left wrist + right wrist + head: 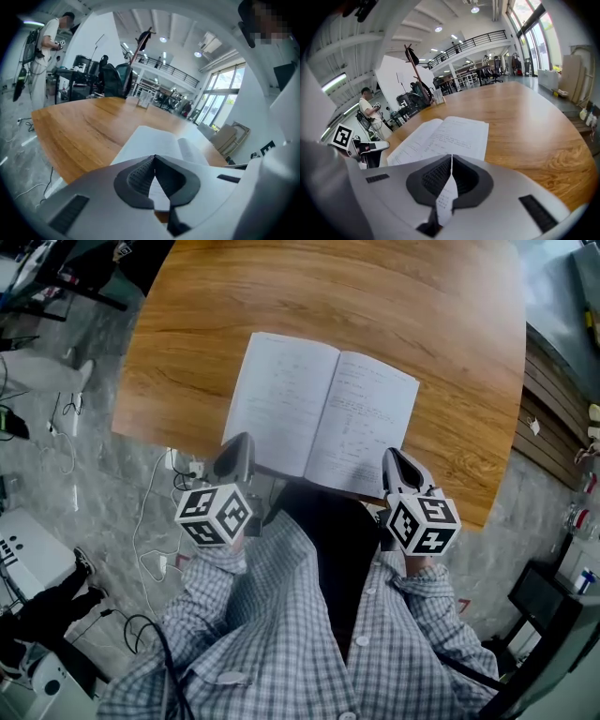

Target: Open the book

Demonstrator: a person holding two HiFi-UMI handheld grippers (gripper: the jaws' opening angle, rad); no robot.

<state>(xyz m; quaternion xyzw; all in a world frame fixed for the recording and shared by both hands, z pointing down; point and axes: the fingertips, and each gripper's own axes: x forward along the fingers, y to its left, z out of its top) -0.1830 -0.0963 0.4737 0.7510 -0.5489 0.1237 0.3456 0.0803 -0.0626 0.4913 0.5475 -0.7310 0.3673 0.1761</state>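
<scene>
A book (319, 413) lies open and flat on the wooden table (450, 352), its white pages covered in handwriting. My left gripper (239, 441) hovers at the book's near left corner, over the table's front edge; its tips meet in the left gripper view (153, 157), with the left page (150, 138) beyond them. My right gripper (392, 458) is over the book's near right corner. Its tips are also together (451, 157), and the written page (445, 136) shows behind and through the gap below them. Neither gripper visibly holds anything.
The table's front edge runs just under both grippers; below it is grey floor with cables and a power strip (183, 468). A small container (143, 99) stands at the table's far end. A person (47, 42) stands beyond the table, near desks and chairs.
</scene>
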